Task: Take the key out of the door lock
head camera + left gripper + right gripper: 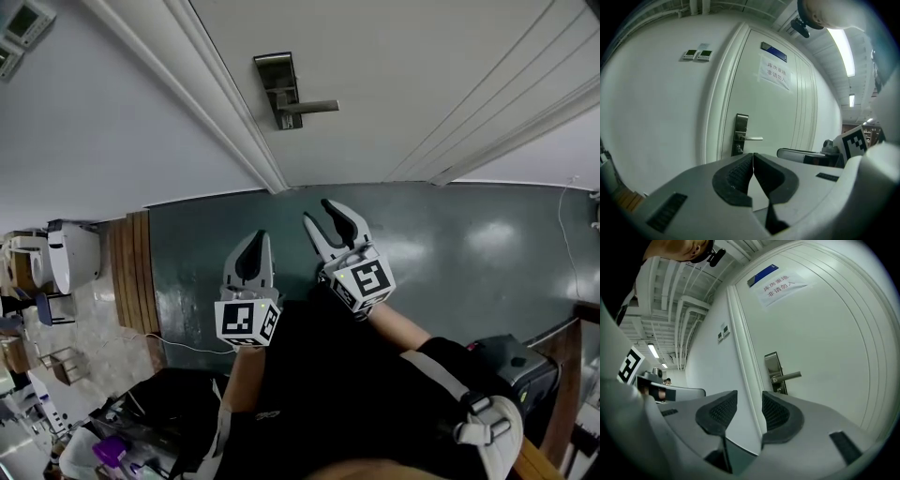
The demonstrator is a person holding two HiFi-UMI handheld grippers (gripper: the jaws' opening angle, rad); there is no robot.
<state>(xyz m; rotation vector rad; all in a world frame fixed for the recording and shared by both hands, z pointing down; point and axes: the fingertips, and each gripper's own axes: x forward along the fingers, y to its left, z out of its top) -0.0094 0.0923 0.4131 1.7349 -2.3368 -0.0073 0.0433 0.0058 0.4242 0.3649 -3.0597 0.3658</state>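
Observation:
The white door [422, 75] has a dark metal lock plate [277, 89] with a lever handle [314, 107]. Under the handle, the left gripper view shows a small dark piece [737, 149] that may be the key; it is too small to be sure. The lock plate [774, 372] also shows in the right gripper view. My left gripper [255, 238] is held low, well short of the door, with its jaws shut and nothing between them. My right gripper [319, 212] is just beside it, slightly nearer the door, open and empty. Both point toward the door.
A white door frame [225, 112] runs left of the lock, with a plain wall beyond and two small wall panels [697, 55]. A paper notice [775, 74] is taped on the door. Wooden strips [131, 272] lie at left and a black case [511, 361] at right.

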